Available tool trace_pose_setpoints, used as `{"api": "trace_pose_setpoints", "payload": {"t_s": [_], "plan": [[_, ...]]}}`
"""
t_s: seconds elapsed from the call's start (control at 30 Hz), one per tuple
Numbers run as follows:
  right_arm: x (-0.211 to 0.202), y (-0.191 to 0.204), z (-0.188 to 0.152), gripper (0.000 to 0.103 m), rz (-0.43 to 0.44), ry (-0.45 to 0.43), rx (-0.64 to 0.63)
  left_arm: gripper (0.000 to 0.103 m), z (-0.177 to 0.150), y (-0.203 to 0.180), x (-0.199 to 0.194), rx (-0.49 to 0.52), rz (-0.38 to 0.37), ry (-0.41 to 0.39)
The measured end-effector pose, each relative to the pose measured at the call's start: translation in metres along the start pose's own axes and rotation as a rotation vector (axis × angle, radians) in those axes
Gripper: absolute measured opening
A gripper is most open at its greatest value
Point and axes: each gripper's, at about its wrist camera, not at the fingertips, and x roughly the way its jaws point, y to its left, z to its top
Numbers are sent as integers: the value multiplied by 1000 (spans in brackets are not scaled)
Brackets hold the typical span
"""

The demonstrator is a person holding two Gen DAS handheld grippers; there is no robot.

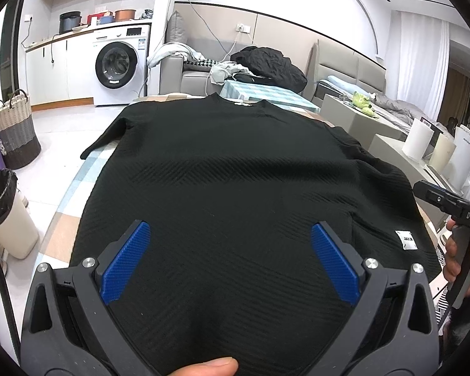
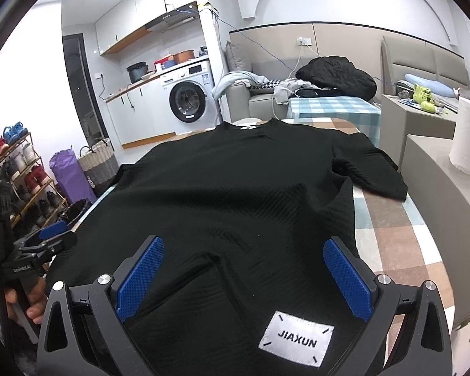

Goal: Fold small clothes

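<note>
A black shirt [image 1: 235, 181] lies spread flat on a checked tablecloth [image 2: 388, 219], neck away from the cameras and hem nearest them. Both grippers sit over the hem end with nothing between their fingers.

The left gripper [image 1: 230, 235] has its blue pads [image 1: 125, 260] spread wide apart over the left part of the shirt's hem. The right gripper [image 2: 242, 253] is likewise spread open, over the right part of the hem.

Only the right wrist view makes the white label [image 2: 296, 338] readable: it says JIAXUN and lies on the shirt near the hem, between the right gripper's fingers. The left wrist view shows the same label small, to the right of the left gripper. The right view also shows the shirt's right sleeve [image 2: 369, 169] lying out over the tablecloth, a shoe rack [image 2: 18, 172] far left of the shirt, and a paper towel roll [image 2: 467, 134] to its right. The left view alone shows a white bin with a black liner [image 1: 6, 213] on the floor left of the shirt, and the left sleeve [image 1: 109, 131] reaching toward the table edge.

Beyond the shirt's neck both views show a washing machine [image 1: 119, 65], a woven basket [image 1: 14, 128] on the floor, a grey sofa [image 2: 257, 94] and a black jacket [image 2: 338, 75] heaped past the table's far end. Nothing rests on the shirt.
</note>
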Motion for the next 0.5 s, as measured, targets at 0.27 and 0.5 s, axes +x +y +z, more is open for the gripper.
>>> {"api": "trace_pose_setpoints", "payload": {"t_s": [0.27, 0.5], "plan": [[11, -10, 12, 103, -18, 29, 39, 102, 14, 13, 28, -18, -6, 65], [30, -13, 18, 103, -27, 81, 57, 102, 28, 24, 60, -42, 23, 120]]}}
